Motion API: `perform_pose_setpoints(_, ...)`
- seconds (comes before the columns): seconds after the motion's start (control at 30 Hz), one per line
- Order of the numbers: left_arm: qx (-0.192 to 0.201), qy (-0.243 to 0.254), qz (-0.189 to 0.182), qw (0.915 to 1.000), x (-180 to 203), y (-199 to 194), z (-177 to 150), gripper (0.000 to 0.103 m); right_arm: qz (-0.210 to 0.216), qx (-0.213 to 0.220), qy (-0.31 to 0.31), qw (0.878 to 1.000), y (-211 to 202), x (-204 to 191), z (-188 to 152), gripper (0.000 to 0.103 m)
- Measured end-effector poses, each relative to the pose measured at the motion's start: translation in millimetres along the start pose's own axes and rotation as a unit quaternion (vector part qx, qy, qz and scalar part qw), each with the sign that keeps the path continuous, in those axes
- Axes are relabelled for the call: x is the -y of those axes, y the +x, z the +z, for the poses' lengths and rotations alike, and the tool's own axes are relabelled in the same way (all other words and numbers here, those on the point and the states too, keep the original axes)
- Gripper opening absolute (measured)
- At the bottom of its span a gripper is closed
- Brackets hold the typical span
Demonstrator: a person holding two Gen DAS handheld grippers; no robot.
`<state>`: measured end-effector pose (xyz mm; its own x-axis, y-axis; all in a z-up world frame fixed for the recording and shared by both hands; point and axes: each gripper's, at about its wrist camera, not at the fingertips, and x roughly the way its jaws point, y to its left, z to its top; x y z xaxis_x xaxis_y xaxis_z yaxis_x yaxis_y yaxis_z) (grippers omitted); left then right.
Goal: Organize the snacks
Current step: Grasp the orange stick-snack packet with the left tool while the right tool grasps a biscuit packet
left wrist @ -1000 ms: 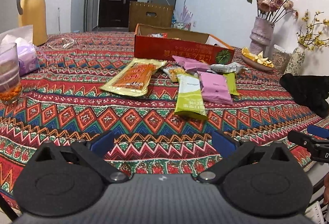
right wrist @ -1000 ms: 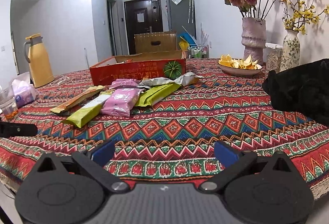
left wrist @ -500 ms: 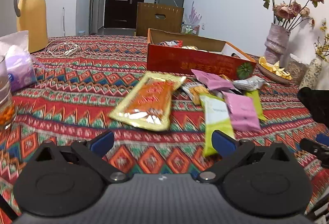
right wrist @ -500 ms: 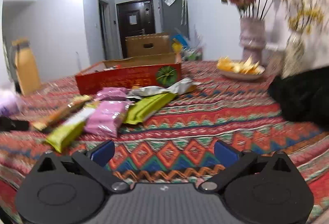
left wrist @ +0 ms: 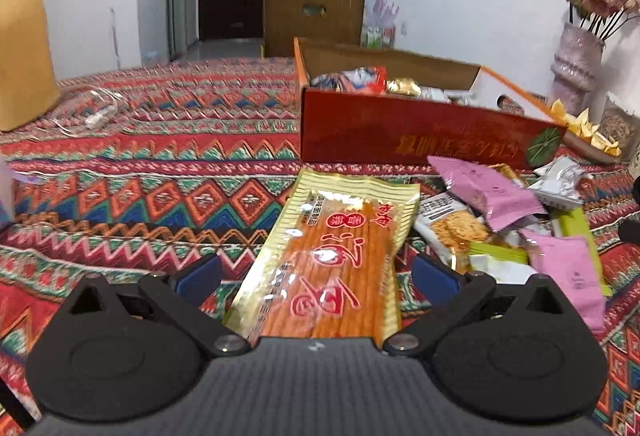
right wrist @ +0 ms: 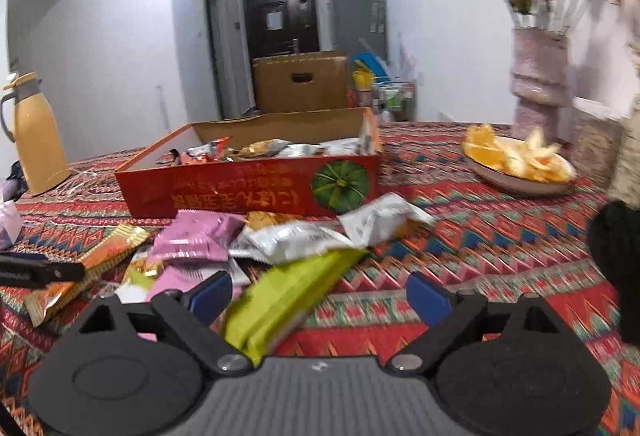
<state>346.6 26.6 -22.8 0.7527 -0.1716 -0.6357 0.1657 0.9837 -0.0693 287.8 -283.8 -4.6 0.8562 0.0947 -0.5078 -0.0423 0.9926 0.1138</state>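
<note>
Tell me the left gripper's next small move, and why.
Probably ease the left gripper down and close on the orange snack pack: it lies flat between the open fingers, untouched, with the red box just behind.

patterned tablecloth (left wrist: 160, 204), snack packets (left wrist: 336, 256) (heaped), red box (left wrist: 420, 132)

My L cam sits low, close to the red box (left wrist: 420, 132), facing its long side from the left. R cam faces it from the right. Both share box & snack pile (right wrist: 256, 240).
</note>
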Motion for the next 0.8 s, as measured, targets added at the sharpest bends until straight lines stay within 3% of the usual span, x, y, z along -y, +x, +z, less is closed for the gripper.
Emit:
perform_pose_setpoints(0.13,-0.018,0.001,-0.014,0.9997,-2.3,19.8,4.6,0.103,0.017,-0.011,-0.038,0.999,32.1,-6.6,20.4,0.093)
perform_pose_setpoints(0.27,-0.005,0.009,0.001,0.9999,-2.9,23.8,3.4,0.100,0.030,-0.025,-0.046,0.998,67.7,-4.1,33.0,0.093)
perform_pose_setpoints(0.33,0.008,0.021,0.010,0.9997,-0.5,20.3,0.9,0.075,0.037,-0.039,-0.025,0.998,85.9,2.1,32.3,0.087)
perform_pose_setpoints(0.4,0.010,0.037,0.009,0.9992,3.5,18.1,-1.1,0.063,0.056,-0.050,-0.005,0.997,95.1,5.4,28.5,0.083)
perform_pose_setpoints(0.43,0.011,0.042,0.004,0.9990,5.6,15.0,-2.7,0.056,0.060,-0.054,0.000,0.997,97.0,5.5,26.0,0.076)
perform_pose_setpoints(0.6,0.006,0.041,-0.006,0.9991,12.3,2.1,-7.1,0.046,0.045,-0.043,-0.023,0.998,95.5,-0.4,23.7,0.057)
perform_pose_setpoints(0.8,0.014,0.005,-0.016,0.9998,13.5,-28.4,-11.7,0.043,0.069,-0.005,-0.035,0.997,82.2,-2.7,30.8,0.058)
